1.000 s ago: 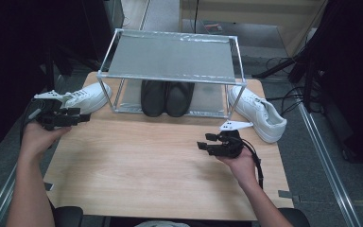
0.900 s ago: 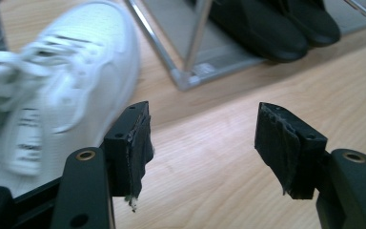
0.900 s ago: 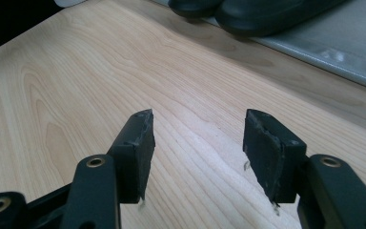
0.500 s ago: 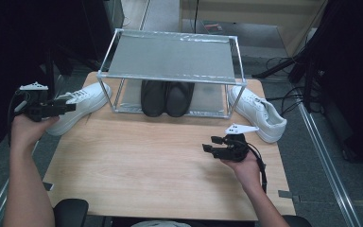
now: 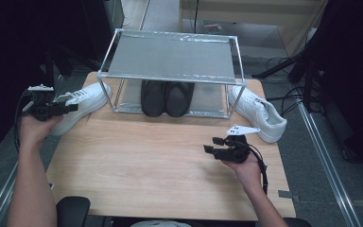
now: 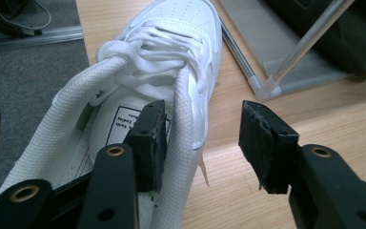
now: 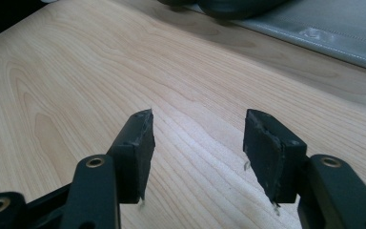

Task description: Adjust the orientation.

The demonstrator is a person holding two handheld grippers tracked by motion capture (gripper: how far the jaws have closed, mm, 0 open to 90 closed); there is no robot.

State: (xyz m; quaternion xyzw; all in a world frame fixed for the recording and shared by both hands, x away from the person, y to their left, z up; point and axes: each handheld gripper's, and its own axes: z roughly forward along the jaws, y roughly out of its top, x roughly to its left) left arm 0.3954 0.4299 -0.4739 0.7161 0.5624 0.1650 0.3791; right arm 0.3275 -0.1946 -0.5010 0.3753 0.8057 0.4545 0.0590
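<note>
Nearest the person, the right gripper is held low over the bare wooden table, right of its middle, with its jaws parted and nothing between them; in the right gripper view only wood grain is seen in the gap. At the table's left edge the left gripper is set at the heel end of a white sneaker, whose heel hangs a little past the table edge. One jaw is placed inside the shoe's opening, over the printed insole, and the other outside, so that the padded collar wall is straddled; the jaws have just been closing, yet a clear gap is seen between the outer pad and the collar (no squeeze is made so far). The sneaker's toe is pointed toward a metal shoe rack standing at the far side of the table. On the rack's bottom shelf a pair of black shoes is lined up side by side. A second white sneaker is laid just beside the rack's right legs.
</note>
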